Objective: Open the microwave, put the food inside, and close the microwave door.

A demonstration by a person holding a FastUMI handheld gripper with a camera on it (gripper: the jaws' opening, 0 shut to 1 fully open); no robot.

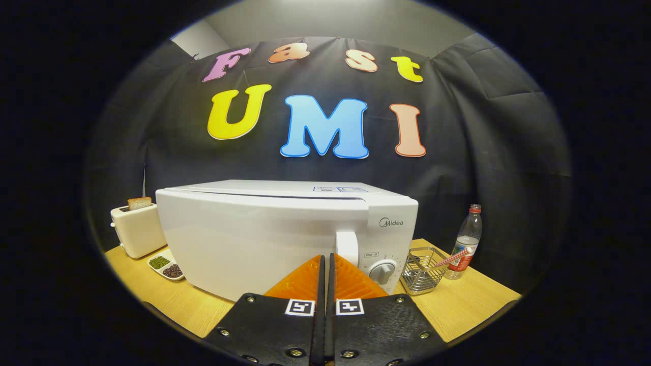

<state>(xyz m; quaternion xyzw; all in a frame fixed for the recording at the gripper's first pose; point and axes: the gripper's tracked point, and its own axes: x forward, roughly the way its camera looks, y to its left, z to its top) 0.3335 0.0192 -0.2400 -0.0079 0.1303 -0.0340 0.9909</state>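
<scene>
The hand-held gripper (325, 259) has two wedge-shaped fingers on dark screw-studded plates, each bearing a square black-and-white marker.

Microwave (264, 234), at twelve o'clock just ahead of the closed gripper (325, 262) fingers: smooth white casing with a soft satin sheen; handle (347, 247) and dial (382, 271) of like glossy plastic. Table (468, 300): pale wood-grain surface, matt. Toaster (137, 231), at ten o'clock: smooth cream shell, faintly glossy. Dish (165, 265) beside it: white, glazed look. Basket (423, 272), at two o'clock: bright metal wire, shiny. Bottle (465, 241) beyond it: clear plastic. Booth wall (508, 152): black cloth, matt, creased.
</scene>
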